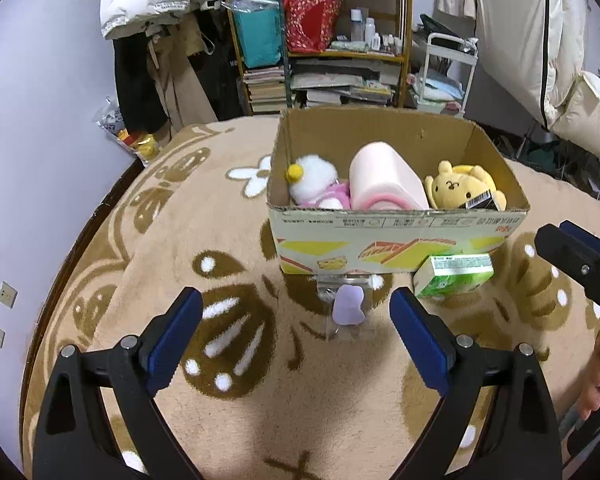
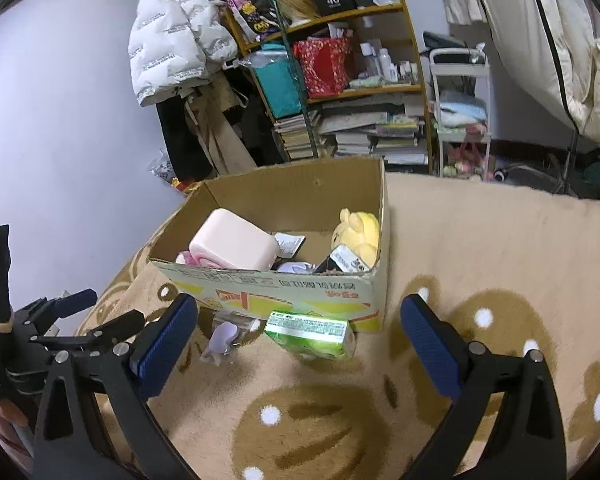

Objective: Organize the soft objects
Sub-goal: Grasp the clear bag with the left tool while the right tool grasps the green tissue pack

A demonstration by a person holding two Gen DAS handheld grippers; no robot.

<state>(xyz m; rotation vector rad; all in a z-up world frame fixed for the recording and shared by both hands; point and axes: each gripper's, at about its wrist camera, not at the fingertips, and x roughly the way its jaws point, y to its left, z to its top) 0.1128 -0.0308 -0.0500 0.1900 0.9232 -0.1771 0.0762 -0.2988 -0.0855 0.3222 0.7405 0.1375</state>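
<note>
Spread wide, the left claw [image 1: 296,332] faces the purple sponge [image 1: 349,309] lying just ahead, before the box [image 1: 392,240].

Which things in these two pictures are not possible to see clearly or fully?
- White and pink plush: hidden in the right wrist view by the pink roll.
- Purple item in clear packet: too small to identify in either view.
- Cardboard box print: upside down and too small to read.
- Green pack: its text is blurred by glare, right wrist view.
</note>
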